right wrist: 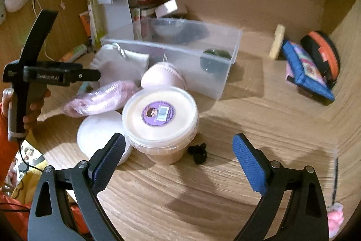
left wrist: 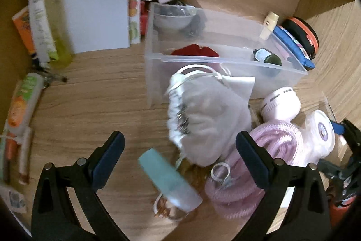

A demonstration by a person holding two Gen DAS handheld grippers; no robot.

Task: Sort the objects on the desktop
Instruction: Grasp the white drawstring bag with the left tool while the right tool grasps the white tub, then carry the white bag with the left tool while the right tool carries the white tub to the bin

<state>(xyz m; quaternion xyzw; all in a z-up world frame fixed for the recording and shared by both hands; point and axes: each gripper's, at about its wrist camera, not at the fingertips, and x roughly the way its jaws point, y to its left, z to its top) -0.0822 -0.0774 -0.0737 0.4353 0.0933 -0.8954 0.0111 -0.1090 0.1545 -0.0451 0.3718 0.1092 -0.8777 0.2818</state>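
My left gripper (left wrist: 180, 157) is open and empty above a teal tube (left wrist: 169, 180) lying on the desk. Past it lie a white drawstring pouch (left wrist: 207, 114), a coiled pink hose (left wrist: 237, 177) and a pink round device (left wrist: 281, 103). A clear plastic bin (left wrist: 225, 55) behind them holds a red cloth (left wrist: 195, 51), a dark bottle (left wrist: 268, 58) and a bowl (left wrist: 173, 17). My right gripper (right wrist: 178, 157) is open and empty just in front of a lidded tub with a purple sticker (right wrist: 160, 119) and a small black clip (right wrist: 198, 153). The left gripper also shows in the right wrist view (right wrist: 90, 75).
A white box (left wrist: 94, 15), tubes (left wrist: 41, 22) and packets stand at the back left. A blue pouch (right wrist: 306, 69), an orange-black case (right wrist: 322, 53) and a cream block (right wrist: 277, 41) lie at the right. A white round lid (right wrist: 99, 134) sits beside the tub. Wooden walls enclose the desk.
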